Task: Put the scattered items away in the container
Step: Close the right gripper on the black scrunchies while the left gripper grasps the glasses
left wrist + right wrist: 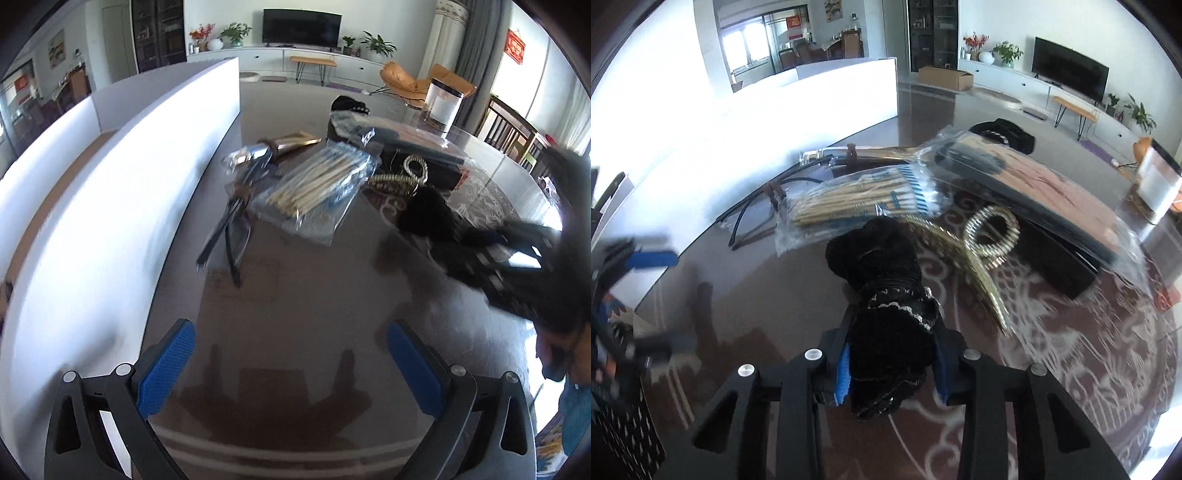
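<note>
Right wrist view: the right hand-held gripper point(892, 373) clamps a black fabric piece point(882, 295) above the desk point(1071, 350). Left hand-held gripper point(291, 354) gapes wide, holding nothing.

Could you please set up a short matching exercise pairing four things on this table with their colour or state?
Things:
1. right gripper
2. left gripper
3. hair clip
4. packet of sticks

States:
A. open, nothing between the jaws
B. gold, lying on the table
C. shut on the black fabric item
D. sealed in clear plastic

Pairs: 1-C, 2-A, 3-B, 4-D
</note>
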Available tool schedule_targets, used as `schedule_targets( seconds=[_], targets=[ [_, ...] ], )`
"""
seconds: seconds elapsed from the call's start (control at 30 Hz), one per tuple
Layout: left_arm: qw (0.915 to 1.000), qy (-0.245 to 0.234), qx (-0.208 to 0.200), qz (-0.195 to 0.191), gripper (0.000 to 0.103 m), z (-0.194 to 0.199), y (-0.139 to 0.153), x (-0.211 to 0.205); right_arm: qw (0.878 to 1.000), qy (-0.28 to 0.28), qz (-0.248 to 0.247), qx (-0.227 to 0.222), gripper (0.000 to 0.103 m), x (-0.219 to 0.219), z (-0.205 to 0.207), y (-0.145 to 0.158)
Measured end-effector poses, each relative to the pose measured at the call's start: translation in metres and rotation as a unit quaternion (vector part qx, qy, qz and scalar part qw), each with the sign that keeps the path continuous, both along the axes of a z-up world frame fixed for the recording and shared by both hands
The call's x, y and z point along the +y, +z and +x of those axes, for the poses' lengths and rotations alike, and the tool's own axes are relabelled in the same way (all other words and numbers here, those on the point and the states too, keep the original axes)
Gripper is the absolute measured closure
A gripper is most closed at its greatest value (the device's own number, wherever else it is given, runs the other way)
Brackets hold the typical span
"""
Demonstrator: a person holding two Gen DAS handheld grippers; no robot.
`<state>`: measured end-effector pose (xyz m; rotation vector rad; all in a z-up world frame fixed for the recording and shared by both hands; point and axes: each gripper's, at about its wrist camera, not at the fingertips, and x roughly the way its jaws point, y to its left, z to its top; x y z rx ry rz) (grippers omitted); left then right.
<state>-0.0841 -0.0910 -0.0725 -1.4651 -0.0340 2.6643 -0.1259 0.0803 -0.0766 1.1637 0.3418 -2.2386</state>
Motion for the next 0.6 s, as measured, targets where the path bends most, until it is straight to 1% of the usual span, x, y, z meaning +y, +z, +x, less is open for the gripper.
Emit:
schedule_targets(
  seconds=[0.07, 0.17, 0.27, 0.33, 0.4, 0.47, 0.5, 0.57, 0.6],
  targets=[
    [0.9998, -0.012, 0.013, -0.005, 0.0, -0.012, 0.011, 0.005, 1.0, -0.003, -0.007, 0.006, 0.067, 0.021, 0.02, 0.005],
    [0.9988, -0.028, 0.033, -0.024, 0.0, -0.033, 0.023, 0.013, 1.0, -0.019, -0.015, 0.001, 0.067, 0.053, 0.05, 0.005],
    [0.9986, -0.029, 0.037, -0.024, 0.0, -0.056, 0.026, 0.009, 0.998, -0.05, -0.04, -0.021, 0.067, 0.09, 0.082, 0.004],
    [0.9993, -0.026, 0.025, -0.013, 0.0, -0.069, 0.02, 0.004, 0.995, -0.073, -0.059, -0.033, 0.067, 0.112, 0.099, 0.003],
    [0.9995, -0.027, 0.005, -0.013, 0.0, -0.081, 0.007, 0.003, 0.992, -0.095, -0.079, -0.037, 0.067, 0.131, 0.112, 0.004],
    [0.9993, -0.036, -0.006, -0.011, 0.0, -0.089, -0.005, 0.005, 0.989, -0.11, -0.095, -0.037, 0.067, 0.143, 0.122, 0.008],
    [0.999, -0.044, -0.007, 0.0, 0.002, -0.092, -0.01, 0.005, 0.988, -0.114, -0.098, -0.036, 0.067, 0.147, 0.125, 0.007],
    [0.9981, -0.055, -0.013, 0.027, 0.013, -0.095, -0.016, 0.005, 0.988, -0.119, -0.097, -0.031, 0.067, 0.151, 0.131, 0.009],
    [0.998, -0.055, -0.009, 0.029, 0.014, -0.093, -0.016, 0.006, 0.988, -0.119, -0.094, -0.028, 0.067, 0.151, 0.133, 0.009]
  ],
)
